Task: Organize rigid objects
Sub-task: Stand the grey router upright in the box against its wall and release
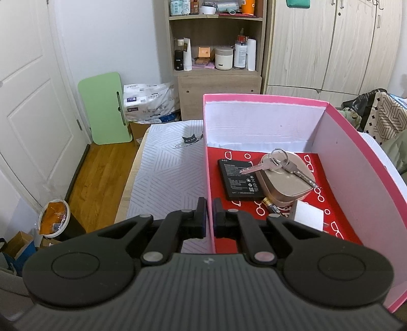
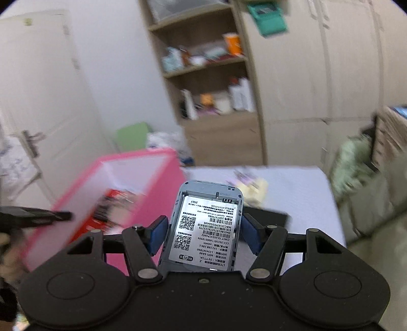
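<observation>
Motion blur perhaps hides the pink box's (image 2: 84, 193) contents.

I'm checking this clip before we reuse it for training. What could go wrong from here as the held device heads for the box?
The open-backed grey WiFi device sits between the right gripper pads by its side edges only; it could slip. The left gripper pinches the pink cardboard box by one thin wall, which may flex or tip. Dropped in, the device could knock the silver keys off the beige case.

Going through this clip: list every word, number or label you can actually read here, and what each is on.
"WiFi 6", "192.168.100.1", "1234567890", "2507", upside down: white label on the grey device held in the right gripper.
QR codes and remaining lines there: too small.
"24": white pack on the floor.
"WIG": box on the top shelf.
Black battery in the pink box: print too small.
</observation>
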Demonstrator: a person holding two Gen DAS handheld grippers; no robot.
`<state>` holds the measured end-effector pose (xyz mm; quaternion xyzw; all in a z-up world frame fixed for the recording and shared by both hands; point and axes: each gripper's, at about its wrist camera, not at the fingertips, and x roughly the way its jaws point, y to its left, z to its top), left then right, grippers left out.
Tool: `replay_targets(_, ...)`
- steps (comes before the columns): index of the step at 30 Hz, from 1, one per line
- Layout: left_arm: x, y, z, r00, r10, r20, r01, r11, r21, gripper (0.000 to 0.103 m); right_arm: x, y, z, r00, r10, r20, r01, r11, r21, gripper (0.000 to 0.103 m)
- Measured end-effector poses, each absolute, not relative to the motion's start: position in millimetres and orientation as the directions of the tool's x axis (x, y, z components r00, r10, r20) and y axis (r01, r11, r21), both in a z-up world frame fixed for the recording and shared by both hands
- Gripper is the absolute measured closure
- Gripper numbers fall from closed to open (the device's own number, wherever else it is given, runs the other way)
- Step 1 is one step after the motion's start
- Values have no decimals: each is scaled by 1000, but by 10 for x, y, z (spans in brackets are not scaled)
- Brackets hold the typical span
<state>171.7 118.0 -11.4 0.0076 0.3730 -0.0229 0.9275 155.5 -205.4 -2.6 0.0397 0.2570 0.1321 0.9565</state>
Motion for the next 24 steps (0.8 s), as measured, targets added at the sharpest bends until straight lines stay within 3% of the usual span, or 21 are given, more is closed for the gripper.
replay_targets(6,1717,1189,-108,721,-42,-691,47,999,-11,98,1681,-1504,226,799,401,-447,-422,905,57,35)
replay_targets(11,1711,1194,-110,721,-44,-691,44,999,-18,98,2022,-1071,162,741,422,-522,-497,868,-5,35)
replay_targets(15,1710,1198,-110,722,-49,-690,45,999,-24,98,2345,-837,2,713,364,-599,-496,866,-65,35)
replay_targets(19,1713,1200,-109,723,-54,-689,47,999,-29,98,2425,-607,-143,740,258,-622,-476,854,-212,35)
replay_targets(24,1707,1219,-115,724,-63,-687,47,998,-41,97,2396,-497,-204,748,192,-635,-463,837,-293,36)
